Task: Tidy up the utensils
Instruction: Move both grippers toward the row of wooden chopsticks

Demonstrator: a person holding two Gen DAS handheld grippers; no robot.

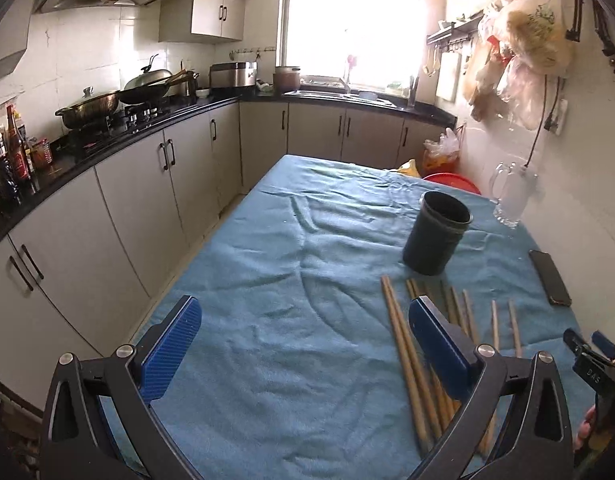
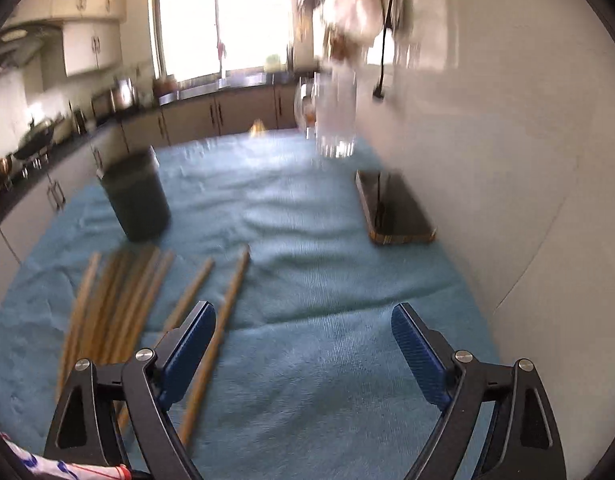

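Right gripper (image 2: 303, 344): jaws spread wide, nothing between the pads, hovering low over the blue cloth (image 2: 315, 280) at the near edge of the table. The right wrist view is motion-blurred, so fine contact cannot be judged; the left pad (image 2: 189, 354) appears to sit just above or beside the nearest stick, not clamped on it.

Left gripper (image 1: 305, 344): jaws likewise spread, empty, held above the cloth. Its right pad (image 1: 439, 352) overlaps the bundle in view, but no grip is evident.

Chopsticks (image 1: 419, 360): loose wooden sticks lying flat on the cloth, a tight bundle plus two strays (image 2: 211, 320) set a little to the right. Long axes run near-to-far, roughly along the pointing direction of both grippers. The bundle lies to the right of the left gripper's centre line and to the left of the right gripper's centre line, i.e. between the two tools.

Dark cup (image 1: 437, 238): upright, mouth open and seemingly empty, just beyond the far tips of the sticks.

Judgement: the right gripper is nearer the two strays; the nearest runs past its left pad. A small shift left would bring that stick between the jaws. As the sticks run lengthwise, the jaws close across the shaft. No stick is yet in the cup.

Phone (image 2: 395, 208) and glass mug (image 2: 333, 120) stand far right, well apart from the sticks.
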